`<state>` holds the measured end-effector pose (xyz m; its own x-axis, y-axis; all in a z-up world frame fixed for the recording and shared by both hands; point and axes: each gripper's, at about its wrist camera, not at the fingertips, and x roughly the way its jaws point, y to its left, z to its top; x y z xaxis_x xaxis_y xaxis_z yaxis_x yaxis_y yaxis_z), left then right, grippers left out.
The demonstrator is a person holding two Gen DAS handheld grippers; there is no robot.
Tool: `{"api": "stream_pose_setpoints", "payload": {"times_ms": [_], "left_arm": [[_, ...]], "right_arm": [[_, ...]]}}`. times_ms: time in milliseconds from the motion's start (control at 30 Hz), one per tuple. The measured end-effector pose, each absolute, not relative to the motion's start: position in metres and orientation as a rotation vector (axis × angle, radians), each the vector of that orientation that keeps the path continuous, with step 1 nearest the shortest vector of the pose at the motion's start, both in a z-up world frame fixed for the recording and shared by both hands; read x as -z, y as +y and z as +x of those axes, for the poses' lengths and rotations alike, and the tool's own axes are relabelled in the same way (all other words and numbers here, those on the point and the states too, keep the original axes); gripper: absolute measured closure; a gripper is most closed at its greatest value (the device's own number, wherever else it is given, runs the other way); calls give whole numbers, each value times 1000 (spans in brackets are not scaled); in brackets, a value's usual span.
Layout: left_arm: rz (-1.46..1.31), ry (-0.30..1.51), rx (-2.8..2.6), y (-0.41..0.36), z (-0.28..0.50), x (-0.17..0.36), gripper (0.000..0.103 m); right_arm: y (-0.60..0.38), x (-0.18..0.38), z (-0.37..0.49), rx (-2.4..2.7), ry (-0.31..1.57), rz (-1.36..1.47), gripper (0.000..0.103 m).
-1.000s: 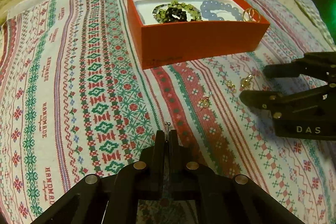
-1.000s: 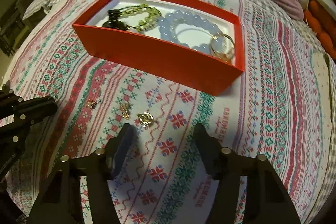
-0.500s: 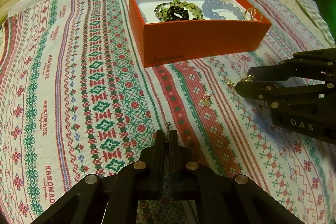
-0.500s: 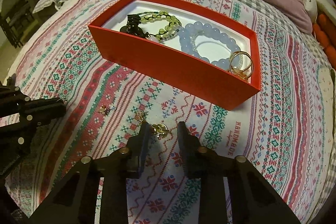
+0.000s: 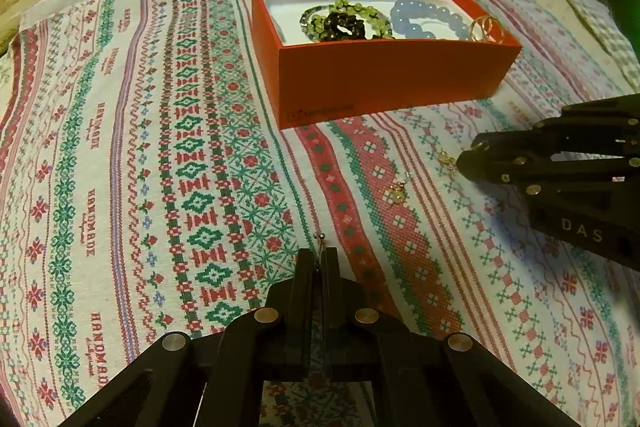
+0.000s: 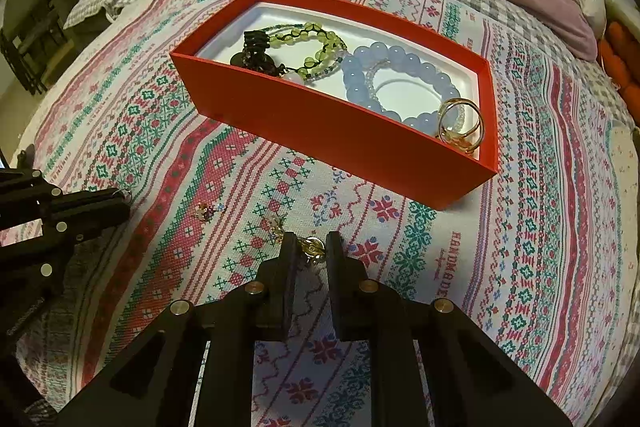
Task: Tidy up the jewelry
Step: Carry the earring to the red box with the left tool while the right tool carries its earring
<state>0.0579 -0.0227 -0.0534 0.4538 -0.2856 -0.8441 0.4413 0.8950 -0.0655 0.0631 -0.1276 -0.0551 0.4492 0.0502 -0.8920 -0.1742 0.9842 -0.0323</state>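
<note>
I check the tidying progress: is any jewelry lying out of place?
Yes. Two small gold earrings lie loose on the patterned cloth, outside the red box.

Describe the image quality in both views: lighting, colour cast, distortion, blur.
Left wrist view: dim warm light, a green glow at the top right edge, patterned cloth bulging from fisheye, the right gripper slightly soft. Right wrist view: stronger barrel bend with dark corners, the red box sharp, the gold earring between the fingers fairly clear, a shadow under the left gripper.
</note>
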Motion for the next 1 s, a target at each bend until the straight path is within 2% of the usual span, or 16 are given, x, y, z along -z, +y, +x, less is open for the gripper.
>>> {"api": "stream_pose_setpoints", "payload": {"times_ms": [433, 1000], "left_arm": [[129, 993, 447, -18, 63, 40, 103], [61, 890, 443, -37, 106, 1, 103]], "right_arm": [[-139, 46, 59, -123, 1122, -43, 88], [-164, 2, 52, -93, 1029, 30, 88]]}}
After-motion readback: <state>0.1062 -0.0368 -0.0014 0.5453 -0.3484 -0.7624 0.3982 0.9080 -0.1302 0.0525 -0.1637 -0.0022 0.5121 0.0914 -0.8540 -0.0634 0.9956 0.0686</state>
